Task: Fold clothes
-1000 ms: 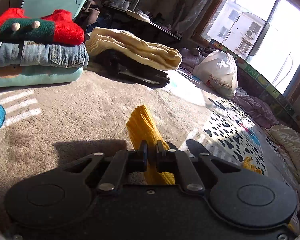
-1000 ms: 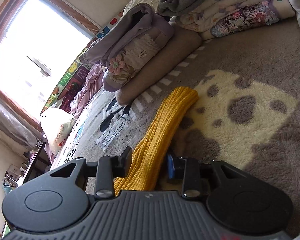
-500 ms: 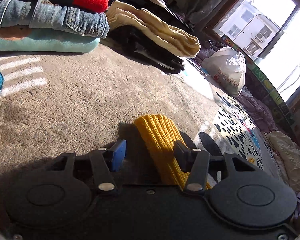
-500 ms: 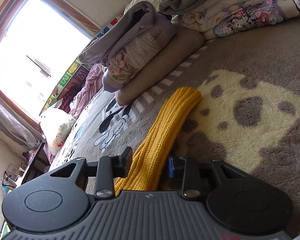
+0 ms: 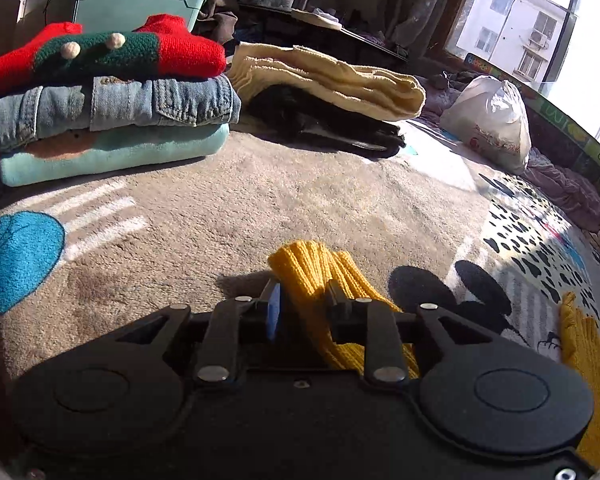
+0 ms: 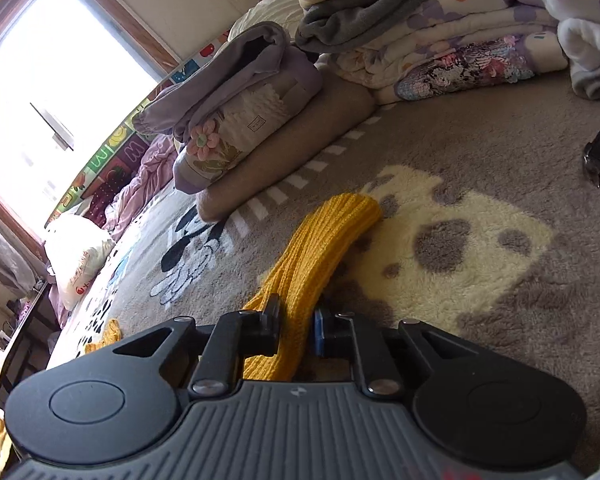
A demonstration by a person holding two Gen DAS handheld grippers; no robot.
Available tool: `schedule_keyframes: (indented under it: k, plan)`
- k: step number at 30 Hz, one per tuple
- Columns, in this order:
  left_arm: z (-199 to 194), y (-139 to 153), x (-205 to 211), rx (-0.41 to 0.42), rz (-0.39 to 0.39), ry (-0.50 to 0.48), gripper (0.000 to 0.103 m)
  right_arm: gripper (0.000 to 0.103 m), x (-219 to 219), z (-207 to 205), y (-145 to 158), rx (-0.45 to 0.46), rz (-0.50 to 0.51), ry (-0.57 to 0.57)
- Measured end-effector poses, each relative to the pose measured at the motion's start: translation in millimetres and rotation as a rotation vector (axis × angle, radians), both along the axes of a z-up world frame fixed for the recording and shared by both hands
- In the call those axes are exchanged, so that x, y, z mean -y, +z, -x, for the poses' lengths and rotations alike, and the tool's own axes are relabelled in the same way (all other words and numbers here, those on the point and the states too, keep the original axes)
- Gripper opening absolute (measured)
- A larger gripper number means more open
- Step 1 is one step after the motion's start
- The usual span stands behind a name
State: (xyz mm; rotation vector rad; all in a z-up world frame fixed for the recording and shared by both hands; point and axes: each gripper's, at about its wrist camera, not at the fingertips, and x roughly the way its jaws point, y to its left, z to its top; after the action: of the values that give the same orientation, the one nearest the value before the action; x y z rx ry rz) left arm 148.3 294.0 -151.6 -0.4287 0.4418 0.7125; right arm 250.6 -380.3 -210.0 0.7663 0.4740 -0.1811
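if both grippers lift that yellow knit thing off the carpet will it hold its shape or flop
Probably flop: the yellow knit already bends and bunches between the right gripper fingers. It looks light, and its ribbed weave should grip rather than slip as the left gripper closes.

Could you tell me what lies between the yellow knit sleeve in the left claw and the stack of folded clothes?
Only bare carpet, in the left wrist view, separates the yellow knit sleeve from the stack of folded clothes.

Left tongs (image 5: 302, 300) opened then closing again on yellow knit (image 5: 314, 270), right tongs (image 6: 296, 322) closing onto it
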Motion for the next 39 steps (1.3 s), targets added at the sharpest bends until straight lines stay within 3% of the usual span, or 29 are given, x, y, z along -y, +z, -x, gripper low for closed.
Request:
schedule_keyframes:
  k: [1,2,4,7,11,13,15,16,17,18,19,20,23,26,28,30,31,32,34,37,39]
  plan:
    - [4.0,5.4,6.3,0.006,-0.041,0.001,0.032,0.023,0.0,3.9,6.4,-0.002,0.054,-0.027]
    - [7.7,10.6,12.8,0.019,-0.066,-0.006,0.032,0.035,1.7,8.3,11.8,0.002,0.096,-0.059]
    - [11.9,19.9,28.5,0.07,-0.049,-0.069,0.032,0.045,4.6,15.4,20.9,0.017,0.156,-0.099]
    - [3.2,26.3,72.0,0.102,-0.031,-0.271,0.032,0.045,-7.9,23.4,34.8,0.076,0.224,-0.033]
    - [-6.0,20.8,141.5,0.1,0.03,-0.558,0.032,0.045,-69.5,41.2,46.0,0.164,0.265,0.33]
    - [-3.4,16.8,173.2,0.082,0.013,-0.669,0.032,0.044,-105.4,56.6,48.7,0.197,0.298,0.528]
    - [2.9,5.1,204.7,0.019,-0.047,-0.769,0.035,0.043,-133.0,70.6,48.5,0.207,0.369,0.657]
    - [3.7,-7.7,217.5,-0.074,-0.075,-0.807,0.045,0.041,-144.3,75.9,47.0,0.195,0.41,0.706]
    - [9.3,-23.8,232.5,-0.154,-0.146,-0.845,0.046,0.041,-151.1,77.1,41.2,0.137,0.445,0.737]
    - [23.1,-32.8,247.9,-0.13,-0.31,-0.864,0.046,0.041,-155.9,76.9,29.9,0.037,0.473,0.773]
    - [30.4,-37.3,259.8,-0.145,-0.442,-0.876,0.045,0.041,-156.8,86.1,23.8,0.052,0.51,0.778]
    - [36.5,-35.7,264.0,-0.152,-0.51,-0.872,0.045,0.041,-159.9,93.6,24.2,0.052,0.562,0.785]
    - [41.0,-20.0,248.7,-0.041,-0.404,-0.845,0.045,0.041,-168.9,109.3,34.4,0.039,0.659,0.784]
    - [49.9,-17.3,256.5,0.043,-0.426,-0.933,0.046,0.042,-175.4,125.7,42.8,0.145,0.658,0.768]
    - [46.4,-23.8,263.5,0.017,-0.386,-1.003,0.052,0.042,-183.8,131.1,49.0,0.252,0.65,0.794]
    - [39.2,-39.6,271.6,-0.123,-0.374,-1.105,0.053,0.046,-194.0,128.2,46.0,0.254,0.663,0.85]
    - [40.3,-37.8,271.1,-0.133,-0.398,-1.14,0.053,0.049,-199.2,126.4,44.0,0.25,0.671,0.879]
    - [37.3,-33.3,267.6,-0.156,-0.372,-1.164,0.053,0.054,-202.9,127.4,35.7,0.212,0.683,0.91]
    - [33.3,-25.7,255.3,-0.165,-0.276,-1.186,0.053,0.057,-206.7,131.5,26.9,0.148,0.71,0.957]
    - [36.0,-21.1,246.2,-0.136,-0.268,-1.25,0.054,0.057,-205.3,137.4,33.7,0.127,0.726,0.977]
    - [33.2,-12.1,233.3,-0.065,-0.191,-1.2,0.049,0.056,-200.1,137.6,38.7,0.146,0.678,0.974]
